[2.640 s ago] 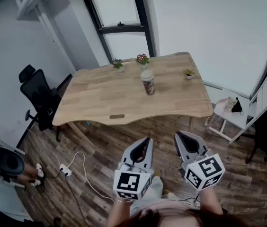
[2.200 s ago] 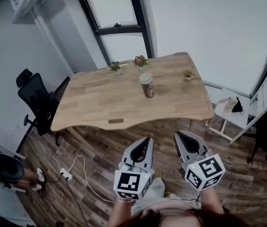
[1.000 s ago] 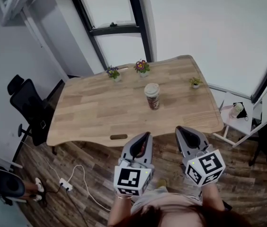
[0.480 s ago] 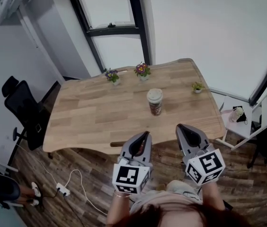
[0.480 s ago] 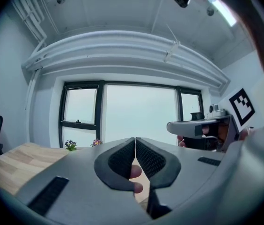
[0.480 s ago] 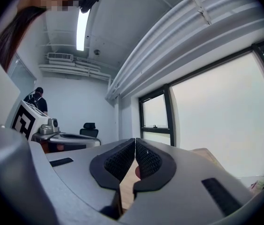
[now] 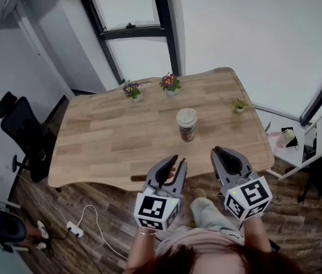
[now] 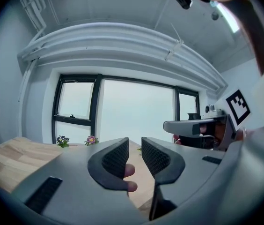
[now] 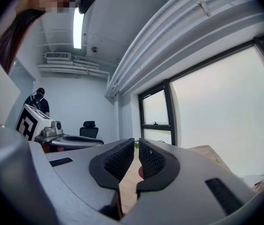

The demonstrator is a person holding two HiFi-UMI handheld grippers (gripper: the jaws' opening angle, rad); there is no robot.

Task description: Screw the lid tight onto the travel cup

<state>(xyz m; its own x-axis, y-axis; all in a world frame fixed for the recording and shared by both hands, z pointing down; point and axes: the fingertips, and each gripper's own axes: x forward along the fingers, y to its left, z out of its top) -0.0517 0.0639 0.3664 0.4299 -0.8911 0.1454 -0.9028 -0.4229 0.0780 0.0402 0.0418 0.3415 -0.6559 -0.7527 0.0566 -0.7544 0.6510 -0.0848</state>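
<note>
The left tool [image 7: 175, 163] and the right tool [image 7: 218, 152] are both grey. Each has a smooth, round shell that gets thin at the tip. Inside the tips sit black pads [image 8: 114, 157] with a bumpy grid on them. At the back of each tool is a white box with black square marks on its sides: the left cube [image 7: 155, 210] and the right cube [image 7: 248, 197]. The person has dark hair [image 7: 206, 262], a pale pink top [image 7: 201, 245] and light grey trousers [image 7: 209, 213]. A thin band [image 7: 140, 231] goes round the left wrist.
</note>
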